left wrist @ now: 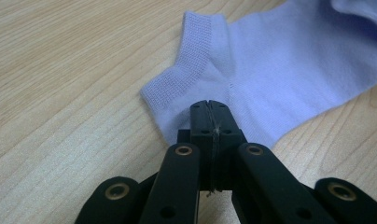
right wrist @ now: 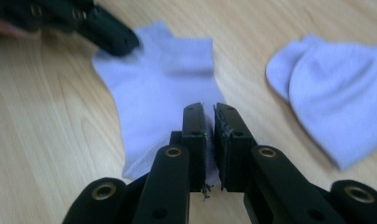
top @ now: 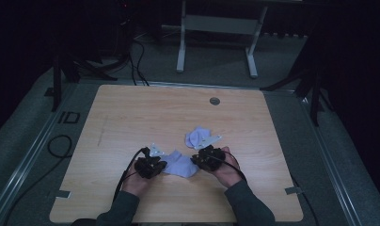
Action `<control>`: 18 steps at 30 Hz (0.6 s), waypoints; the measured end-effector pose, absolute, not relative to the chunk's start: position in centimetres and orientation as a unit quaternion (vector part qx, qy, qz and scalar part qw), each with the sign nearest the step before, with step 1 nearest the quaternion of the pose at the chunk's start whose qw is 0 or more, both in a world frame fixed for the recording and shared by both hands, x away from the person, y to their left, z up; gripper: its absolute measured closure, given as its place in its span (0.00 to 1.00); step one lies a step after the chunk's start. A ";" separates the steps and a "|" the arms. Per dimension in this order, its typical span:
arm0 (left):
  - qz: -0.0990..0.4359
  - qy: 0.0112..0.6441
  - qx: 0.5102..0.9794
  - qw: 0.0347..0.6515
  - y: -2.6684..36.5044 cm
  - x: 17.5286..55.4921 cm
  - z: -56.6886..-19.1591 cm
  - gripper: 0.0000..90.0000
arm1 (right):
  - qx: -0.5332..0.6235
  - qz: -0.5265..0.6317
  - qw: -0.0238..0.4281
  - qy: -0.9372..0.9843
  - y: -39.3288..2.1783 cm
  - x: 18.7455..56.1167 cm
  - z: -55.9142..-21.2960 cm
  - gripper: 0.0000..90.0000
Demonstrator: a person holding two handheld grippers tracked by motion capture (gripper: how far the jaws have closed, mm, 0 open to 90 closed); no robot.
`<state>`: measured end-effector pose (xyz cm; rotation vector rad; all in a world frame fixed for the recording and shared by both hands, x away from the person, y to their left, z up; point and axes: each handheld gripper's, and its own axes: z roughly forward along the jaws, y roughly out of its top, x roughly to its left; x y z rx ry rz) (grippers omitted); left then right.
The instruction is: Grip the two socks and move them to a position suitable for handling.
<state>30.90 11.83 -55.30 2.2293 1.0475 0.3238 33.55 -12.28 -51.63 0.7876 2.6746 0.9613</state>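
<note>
Near the table's [top: 113,117] near-middle, the left gripper [left wrist: 209,108] pinches the cuff end of the flat lilac sock [top: 180,165] and the right gripper [right wrist: 206,112] looks clamped on its other edge — lift evenly, both ends taut, clear of the second sock [top: 196,137] just beyond.

Bare worktop [top: 131,117] is lying open to the left, right and far side, while a flat lilac sock [top: 181,165] and a crumpled second sock [top: 196,137] just beyond it are occupying the middle, near a small grommet [top: 215,100].
</note>
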 end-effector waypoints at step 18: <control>0.123 0.400 0.849 0.323 11.9 30.9 -55.3 1.00 | 0.314 0.362 0.115 0.870 -16.5 31.2 -51.0 0.61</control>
